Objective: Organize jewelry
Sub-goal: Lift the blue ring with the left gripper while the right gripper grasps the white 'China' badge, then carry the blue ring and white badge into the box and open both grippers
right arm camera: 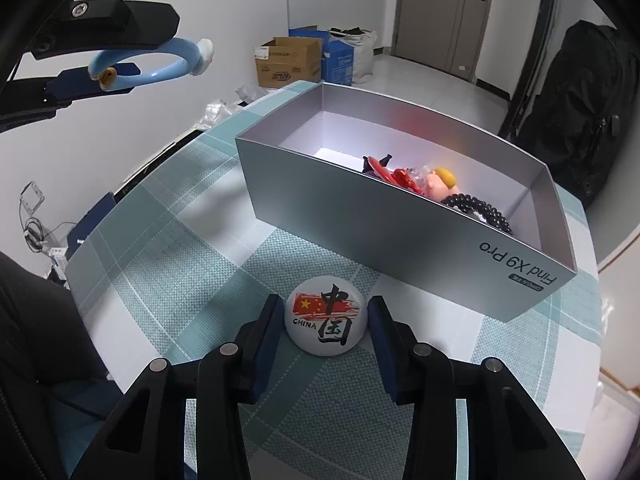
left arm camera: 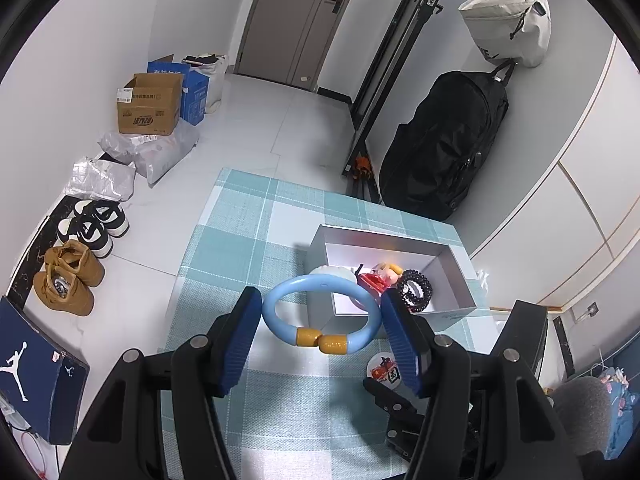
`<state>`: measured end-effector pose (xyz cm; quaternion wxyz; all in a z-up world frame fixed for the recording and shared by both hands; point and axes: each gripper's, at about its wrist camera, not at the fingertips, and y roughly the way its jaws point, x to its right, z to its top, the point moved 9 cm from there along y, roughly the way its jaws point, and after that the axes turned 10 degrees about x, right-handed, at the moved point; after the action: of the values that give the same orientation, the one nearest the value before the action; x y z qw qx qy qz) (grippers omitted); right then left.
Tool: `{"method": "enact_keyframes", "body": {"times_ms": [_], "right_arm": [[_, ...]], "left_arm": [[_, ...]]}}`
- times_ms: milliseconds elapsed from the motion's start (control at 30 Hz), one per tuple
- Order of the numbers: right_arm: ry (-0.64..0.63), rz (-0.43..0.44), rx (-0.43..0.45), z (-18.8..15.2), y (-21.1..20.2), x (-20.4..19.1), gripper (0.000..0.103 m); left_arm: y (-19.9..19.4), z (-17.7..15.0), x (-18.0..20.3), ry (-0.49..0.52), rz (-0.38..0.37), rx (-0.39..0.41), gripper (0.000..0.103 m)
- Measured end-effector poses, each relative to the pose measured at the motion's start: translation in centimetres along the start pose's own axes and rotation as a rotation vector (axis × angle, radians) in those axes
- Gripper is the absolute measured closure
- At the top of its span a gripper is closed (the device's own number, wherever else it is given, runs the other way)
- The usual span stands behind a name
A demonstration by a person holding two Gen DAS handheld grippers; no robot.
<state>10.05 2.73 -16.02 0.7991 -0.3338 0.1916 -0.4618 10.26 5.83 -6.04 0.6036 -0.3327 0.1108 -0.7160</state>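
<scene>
My left gripper [left arm camera: 322, 322] clamps the blue bangle [left arm camera: 320, 312] above the box [right arm camera: 400, 236]; my right gripper [right arm camera: 326, 320] brackets the badge [right arm camera: 325, 316], contact unclear.

Left gripper [left arm camera: 320, 320] raised, clamped; right gripper [right arm camera: 325, 322] low, parted.

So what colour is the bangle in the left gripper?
The bangle is light blue with two mustard-yellow bands; clearest in the left wrist view.

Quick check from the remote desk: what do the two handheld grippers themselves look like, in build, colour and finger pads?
Both match: the left gripper and right gripper have matte black angular linkage arms with round silver pivot pins, and flat fingers faced with ribbed dark-blue pads. No cables, markings or sleeves show.
</scene>
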Motion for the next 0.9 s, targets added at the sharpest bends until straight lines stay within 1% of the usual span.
{"method": "enact_keyframes", "body": {"times_ms": [200,367,633,767,900], "right_arm": [[0.045,0.018,0.006,0.4,-0.1,0.3,0.061],[0.080,0.052,0.035,1.0,-1.2,0.4,0.061],[0.154,0.148,0.138,3.2,-4.6,1.0,0.061],[0.202,0.180,0.179,4.5,-6.0,2.1,0.061],[0.236,0.189,0.231,6.0,-7.2,3.2,0.061]], "left_arm": [[-0.1,0.0,0.0,0.001,-0.002,0.000,0.046],[-0.1,0.1,0.0,-0.002,-0.003,0.000,0.046],[0.2,0.5,0.7,0.003,-0.002,0.007,0.046],[0.5,0.8,0.9,0.010,0.007,0.018,0.046],[0.6,1.1,1.4,0.005,-0.003,0.026,0.046]]}}
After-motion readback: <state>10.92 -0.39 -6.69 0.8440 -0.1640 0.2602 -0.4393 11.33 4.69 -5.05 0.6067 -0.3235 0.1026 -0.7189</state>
